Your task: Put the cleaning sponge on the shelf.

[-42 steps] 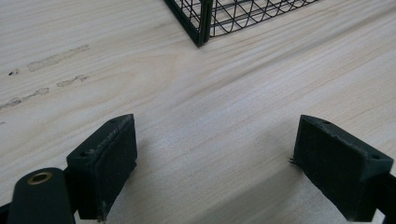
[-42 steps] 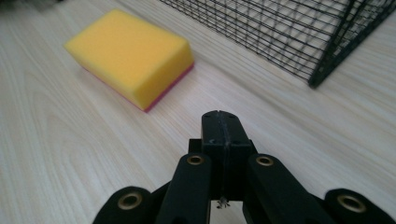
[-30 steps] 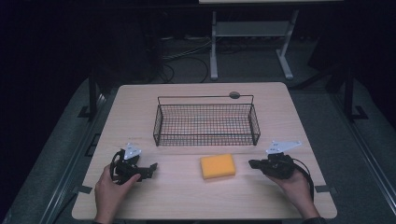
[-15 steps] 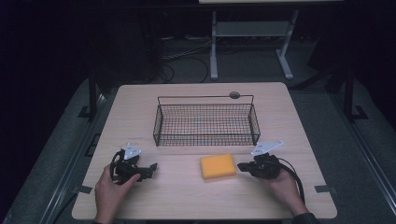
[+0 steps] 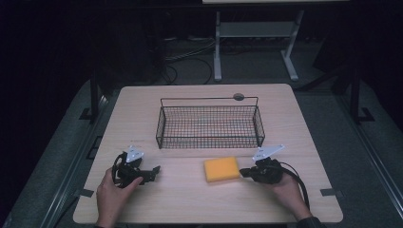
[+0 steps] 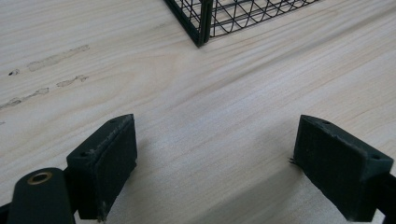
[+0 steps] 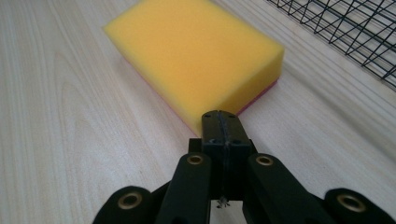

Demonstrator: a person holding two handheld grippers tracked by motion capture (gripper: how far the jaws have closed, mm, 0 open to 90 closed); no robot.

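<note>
Right tool point(image 5: 245, 172) has slid in across the table point(image 5: 190, 204) toward the sponge point(image 5: 221, 168) since the earlier frames, now sitting just at the sponge's right edge; a second ago it was well off to the right. Its jaws are pressed together with nothing between them, tips right at the near corner of the sponge in the right gripper view point(image 7: 225, 122); contact or tiny gap, can't tell. Left tool point(image 5: 151, 172) has not shifted, same spot on the front left of the table, jaws spread wide over bare wood point(image 6: 205, 154). Sponge point(image 7: 196, 56) lies flat on the table, yellow side up, a thin pink layer under it, in front of the wire basket point(image 5: 210, 124) and apart from it, unmoved. The basket is cut off in both gripper views: one corner in the left point(image 6: 201, 28), a strip of mesh in the right point(image 7: 355, 32). Room behind the table is too dark to read.
</note>
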